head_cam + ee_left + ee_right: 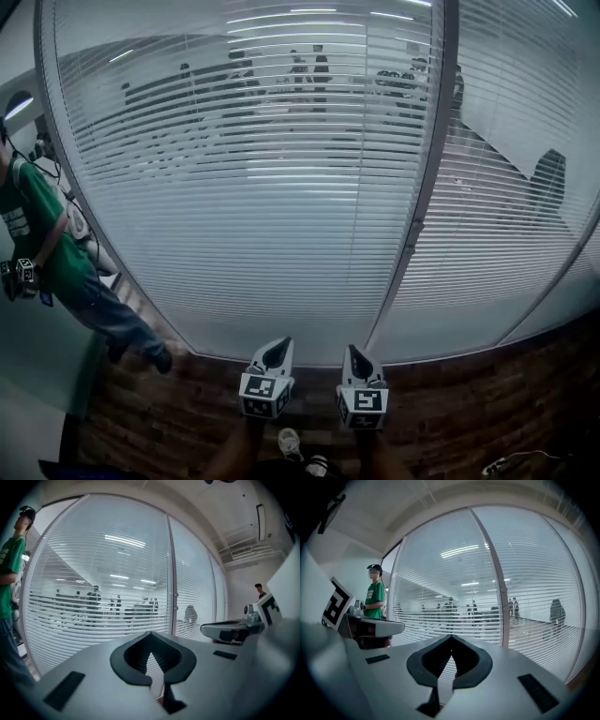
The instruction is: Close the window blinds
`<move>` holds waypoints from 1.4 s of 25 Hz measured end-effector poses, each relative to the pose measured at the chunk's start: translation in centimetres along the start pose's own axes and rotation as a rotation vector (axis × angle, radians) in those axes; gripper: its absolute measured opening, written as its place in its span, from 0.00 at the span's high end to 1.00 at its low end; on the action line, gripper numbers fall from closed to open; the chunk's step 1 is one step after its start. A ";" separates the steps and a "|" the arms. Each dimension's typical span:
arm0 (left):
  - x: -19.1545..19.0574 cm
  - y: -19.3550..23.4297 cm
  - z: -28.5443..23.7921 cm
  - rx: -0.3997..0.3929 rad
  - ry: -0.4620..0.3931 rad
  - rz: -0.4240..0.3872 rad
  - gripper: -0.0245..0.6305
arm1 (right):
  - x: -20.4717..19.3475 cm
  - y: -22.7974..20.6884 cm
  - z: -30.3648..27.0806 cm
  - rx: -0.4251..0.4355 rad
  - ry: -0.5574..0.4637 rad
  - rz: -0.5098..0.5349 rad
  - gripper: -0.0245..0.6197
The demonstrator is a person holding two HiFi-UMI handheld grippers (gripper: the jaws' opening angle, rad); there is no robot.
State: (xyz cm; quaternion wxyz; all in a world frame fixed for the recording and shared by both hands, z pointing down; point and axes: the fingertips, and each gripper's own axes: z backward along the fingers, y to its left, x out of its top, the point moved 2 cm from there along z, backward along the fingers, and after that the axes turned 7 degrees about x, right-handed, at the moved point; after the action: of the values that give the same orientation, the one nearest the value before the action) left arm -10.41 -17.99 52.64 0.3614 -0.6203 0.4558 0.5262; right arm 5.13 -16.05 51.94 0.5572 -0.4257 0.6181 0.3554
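White slatted blinds (244,187) hang behind two glass panes, split by a grey upright post (424,187). The slats are partly tilted, and people in a room behind show through. A small knob (413,226) sits on the post; it also shows in the left gripper view (176,594) and the right gripper view (504,590). My left gripper (276,352) and right gripper (358,359) hang side by side low in the head view, short of the glass. Both are shut and hold nothing, with the left gripper's tips (151,637) and the right gripper's tips (451,640) pointing at the blinds.
A person in a green shirt (36,230) stands at the left by the glass, holding marker-cube grippers. Brown brick-patterned floor (169,412) runs along the window's foot. Another person (259,590) stands far off to the right in the left gripper view.
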 end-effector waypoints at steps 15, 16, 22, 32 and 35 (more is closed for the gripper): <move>1.7 2.0 -9.5 -0.132 -0.071 -0.048 0.97 | -2.9 -3.6 -6.4 -0.081 0.031 0.030 0.96; 1.7 2.3 -9.8 -0.134 -0.072 -0.048 0.97 | -2.8 -3.8 -6.8 -0.087 0.028 0.027 0.96; 1.9 3.6 -11.2 -0.159 -0.057 -0.035 0.97 | -2.0 -3.8 -9.0 -0.109 0.022 0.003 0.96; 1.8 2.8 -13.3 -0.182 -0.056 -0.029 0.97 | -0.6 -6.4 -10.3 -0.137 0.013 0.022 0.96; 2.4 1.8 -13.9 -0.180 -0.060 -0.028 0.97 | 0.5 -8.9 -10.0 -0.176 -0.001 0.022 0.96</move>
State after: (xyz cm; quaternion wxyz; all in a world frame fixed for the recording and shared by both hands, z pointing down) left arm -7.51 -31.88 52.93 0.3249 -0.6405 0.3869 0.5784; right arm 9.43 -28.66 53.03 0.5139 -0.4660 0.5888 0.4148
